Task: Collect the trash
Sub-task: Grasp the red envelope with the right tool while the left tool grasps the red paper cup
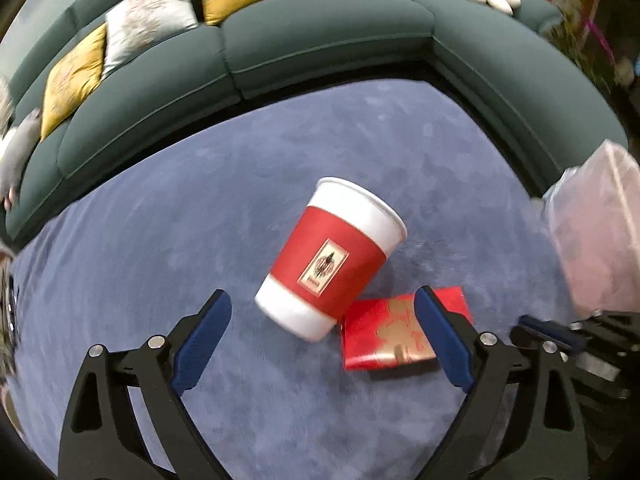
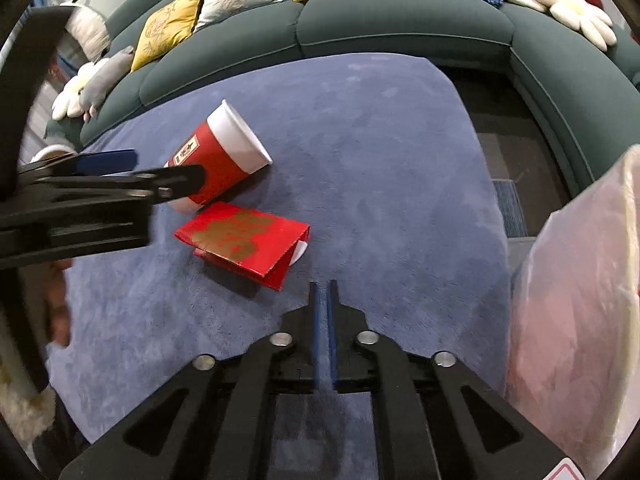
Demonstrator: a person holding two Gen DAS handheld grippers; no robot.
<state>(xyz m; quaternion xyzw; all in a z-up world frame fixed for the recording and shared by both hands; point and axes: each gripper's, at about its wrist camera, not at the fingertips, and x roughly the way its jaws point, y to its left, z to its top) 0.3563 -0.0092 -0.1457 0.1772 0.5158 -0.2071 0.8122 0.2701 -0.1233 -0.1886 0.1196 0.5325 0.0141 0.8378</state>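
Step in hand: left gripper (image 1: 322,342) lining up on the tipped paper cup (image 1: 332,258), by my reading.
Cup: on its side mid-rug (image 1: 160,208), base touching the red envelope (image 1: 400,334), mouth towards the green sofa (image 1: 320,40).
Left gripper: spread wide, holding nothing.
Right gripper (image 2: 323,286): nearly closed, nothing held, just beside the lined bin (image 2: 580,300).
Advice: straddle the red sleeve across the cup, squeeze lightly; thin walls would crush.

Paper cup (image 1: 330,258), white with red sleeve and small label, tipped on its side on blue carpet, mouth toward the sofa. Red envelope (image 1: 394,330) with gold print lies flat, touching cup's base, flap end slightly open.
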